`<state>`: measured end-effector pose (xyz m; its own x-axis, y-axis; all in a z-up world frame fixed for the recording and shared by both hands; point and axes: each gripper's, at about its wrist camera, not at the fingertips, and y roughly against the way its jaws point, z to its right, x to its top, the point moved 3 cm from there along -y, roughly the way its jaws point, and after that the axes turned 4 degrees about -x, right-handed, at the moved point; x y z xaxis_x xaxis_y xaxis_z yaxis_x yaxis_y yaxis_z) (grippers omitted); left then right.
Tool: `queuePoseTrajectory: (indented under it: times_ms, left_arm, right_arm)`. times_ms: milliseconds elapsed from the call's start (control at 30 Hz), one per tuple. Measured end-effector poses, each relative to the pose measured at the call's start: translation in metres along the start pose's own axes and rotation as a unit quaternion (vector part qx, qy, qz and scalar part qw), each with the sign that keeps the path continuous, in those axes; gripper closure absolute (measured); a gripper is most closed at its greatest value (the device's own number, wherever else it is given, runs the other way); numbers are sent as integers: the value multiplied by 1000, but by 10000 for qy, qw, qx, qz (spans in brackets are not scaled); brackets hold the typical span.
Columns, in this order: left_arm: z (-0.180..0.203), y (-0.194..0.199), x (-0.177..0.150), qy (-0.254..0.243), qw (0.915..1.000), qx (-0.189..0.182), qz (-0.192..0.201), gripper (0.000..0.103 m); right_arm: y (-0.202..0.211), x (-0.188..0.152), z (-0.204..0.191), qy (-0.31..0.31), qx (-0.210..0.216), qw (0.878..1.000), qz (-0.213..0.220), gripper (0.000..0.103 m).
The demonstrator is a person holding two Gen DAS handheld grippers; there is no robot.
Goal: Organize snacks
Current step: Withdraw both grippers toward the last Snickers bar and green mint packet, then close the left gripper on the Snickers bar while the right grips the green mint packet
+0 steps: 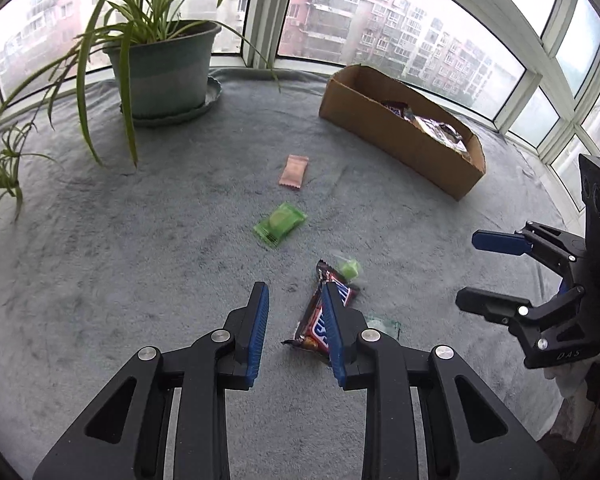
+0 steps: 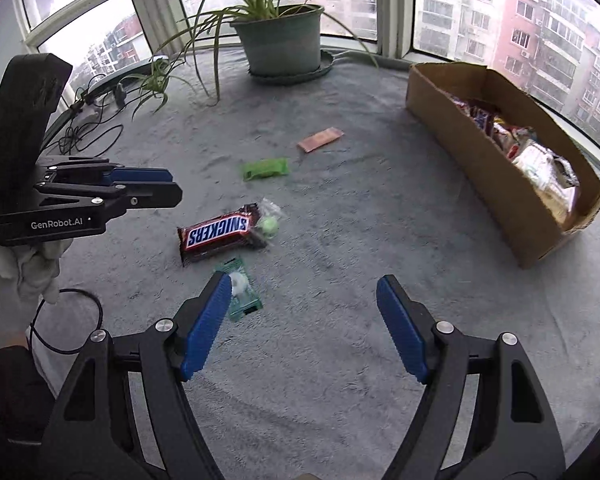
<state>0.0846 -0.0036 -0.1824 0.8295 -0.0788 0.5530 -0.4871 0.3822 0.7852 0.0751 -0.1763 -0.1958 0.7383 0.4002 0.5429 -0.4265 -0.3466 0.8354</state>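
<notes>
Nearest the left wrist camera, the left gripper hangs above the grey blanket with its blue pads a narrow gap apart and nothing between them; the chocolate bar lies just beyond and partly behind its right finger. From the right wrist view the right gripper stands wide open and empty, its left pad over a small clear-green packet.

Loose snacks run in a line away from the grippers: the chocolate bar, a small clear packet with a green sweet touching its far end, a green packet further off, and a pink packet farthest. A cardboard box at the far right already holds a heap of wrappers. A potted plant stands at the far side by the window.

Judging from this, the job is mid-way: both grippers seem to be approaching for a pick, nothing grasped yet. Next the left gripper would need to open wider to span the bar, settle over it and close, then carry it right to the box.
</notes>
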Motion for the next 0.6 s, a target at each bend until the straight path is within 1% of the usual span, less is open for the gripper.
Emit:
queuePoseTrajectory:
  times_ms: [67, 133, 267, 300, 333, 400, 600]
  left_arm:
    - [2, -4, -4, -5, 10000, -32, -65, 77]
    - [2, -6, -8, -7, 9999, -61, -124, 77]
    - [5, -12, -14, -101, 9997, -66, -234, 77]
    - [5, -14, -15, -116, 9996, -63, -262, 77]
    - [5, -15, -15, -122, 9995, -69, -287, 77]
    - [6, -18, -16, -151, 9993, -65, -322, 77]
    - [9, -25, -17, -264, 9988, -45, -410, 77]
  right_arm:
    - [-8, -2, -6, 47, 95, 9999, -88, 30]
    - [-14, -3, -12, 127, 188, 9996, -170, 34]
    - [-22, -3, -22, 300, 270, 9988, -271, 34]
    - [-25, -2, -25, 342, 298, 9985, -299, 36]
    - [-27, -2, -27, 389, 319, 9982, -333, 42]
    - [-33, -2, -31, 486, 361, 9972, -428, 48]
    - [-44, -2, -37, 701, 319, 9955, -560, 49]
